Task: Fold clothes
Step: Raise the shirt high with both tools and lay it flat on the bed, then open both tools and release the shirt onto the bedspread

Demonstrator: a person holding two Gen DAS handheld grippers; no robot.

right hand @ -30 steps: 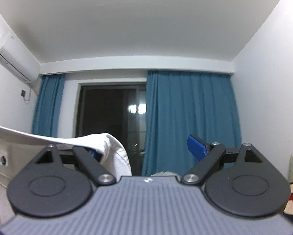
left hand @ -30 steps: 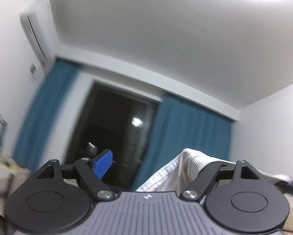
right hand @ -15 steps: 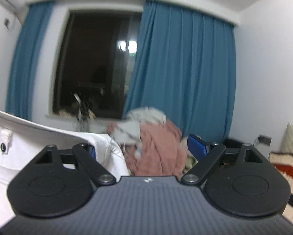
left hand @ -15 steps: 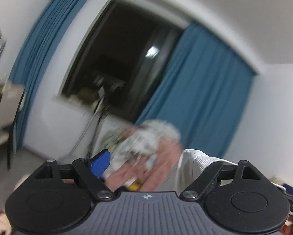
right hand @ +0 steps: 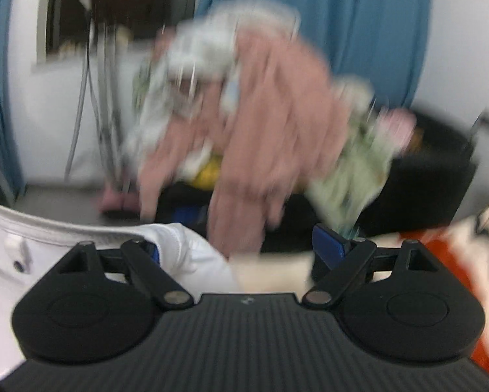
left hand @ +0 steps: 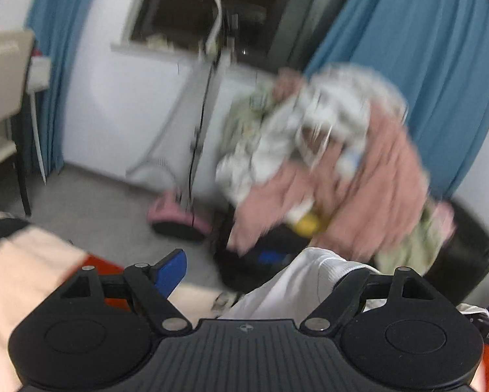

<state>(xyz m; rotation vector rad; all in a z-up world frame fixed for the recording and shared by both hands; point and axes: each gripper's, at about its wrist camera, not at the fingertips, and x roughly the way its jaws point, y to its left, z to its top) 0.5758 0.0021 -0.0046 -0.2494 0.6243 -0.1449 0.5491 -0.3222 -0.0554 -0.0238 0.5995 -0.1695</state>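
White garment (left hand: 296, 287) draped over one finger of each of my grippers: at six o'clock in the left wrist view, eight o'clock in the right. My left gripper (left hand: 264, 271) is wide apart and closing; my right gripper (right hand: 238, 248) is spread wide. Neither pinches the cloth.

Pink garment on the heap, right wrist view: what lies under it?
Under the pink garment a yellow item pokes out, with a dark furniture piece below. Blur and the cloth hide the rest of the heap's support.
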